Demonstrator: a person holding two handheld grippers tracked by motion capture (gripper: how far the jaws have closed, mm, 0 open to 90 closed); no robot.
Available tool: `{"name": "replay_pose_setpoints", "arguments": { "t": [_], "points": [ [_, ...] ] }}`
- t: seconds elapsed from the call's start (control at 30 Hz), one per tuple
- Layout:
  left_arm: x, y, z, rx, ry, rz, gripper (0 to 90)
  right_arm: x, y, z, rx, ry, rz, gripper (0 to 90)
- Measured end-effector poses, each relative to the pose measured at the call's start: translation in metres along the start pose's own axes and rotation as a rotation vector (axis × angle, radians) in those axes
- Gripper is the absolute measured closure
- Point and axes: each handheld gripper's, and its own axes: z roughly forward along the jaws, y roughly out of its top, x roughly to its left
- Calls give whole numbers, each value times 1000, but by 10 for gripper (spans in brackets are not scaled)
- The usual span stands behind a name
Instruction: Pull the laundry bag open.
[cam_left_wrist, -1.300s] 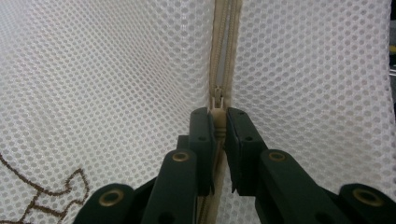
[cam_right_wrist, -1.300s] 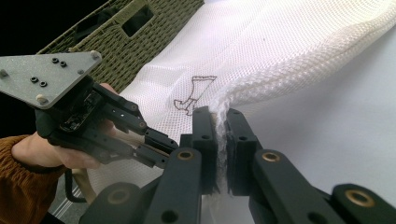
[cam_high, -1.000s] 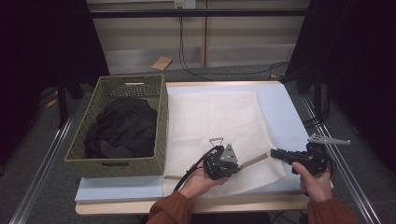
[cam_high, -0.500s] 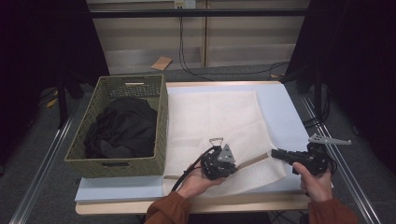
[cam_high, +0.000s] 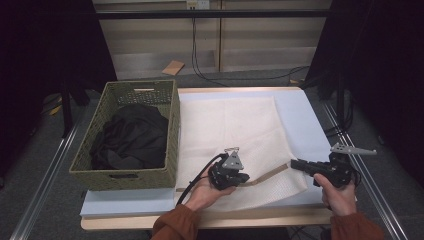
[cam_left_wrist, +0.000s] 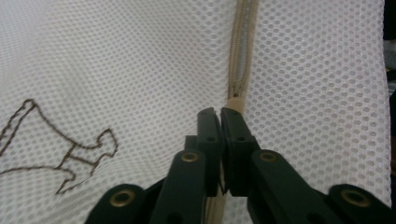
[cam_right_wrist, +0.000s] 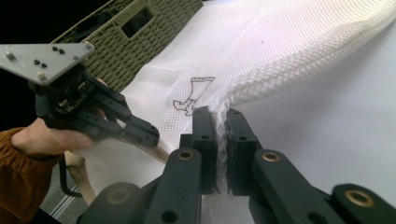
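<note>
A white mesh bag (cam_high: 235, 125) lies flat on the table, its tan zipper (cam_high: 270, 175) running along the near edge. My left gripper (cam_high: 246, 179) rests on that edge. In the left gripper view its jaws (cam_left_wrist: 220, 112) have just been closing and stand shut on the zipper (cam_left_wrist: 243, 56), with the tan end at their tips. My right gripper (cam_high: 294, 164) points left at the bag's near right corner. Its jaws (cam_right_wrist: 219, 112) are shut on a bunched fold of mesh (cam_right_wrist: 280, 51). The left gripper (cam_right_wrist: 152, 135) shows there too, beside a brown stitched figure (cam_right_wrist: 191, 98).
A green woven basket (cam_high: 172, 125) holding black clothing (cam_high: 132, 137) stands left of the bag, close to its edge. The pale blue table surface (cam_high: 305, 115) shows to the bag's right. Cables and a piece of cardboard (cam_high: 172, 67) lie on the floor behind the table.
</note>
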Motion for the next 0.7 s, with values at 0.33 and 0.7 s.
{"name": "replay_pose_setpoints", "arguments": {
  "t": [0.33, 0.7],
  "points": [
    [-10, 13, 17, -15, -38, 60, 814, 5, 3, 1, -8, 13, -17, 848],
    [-12, 13, 31, 59, -31, 110, 732, 15, 5, 6, 4, 34, -39, 848]
  ]
}}
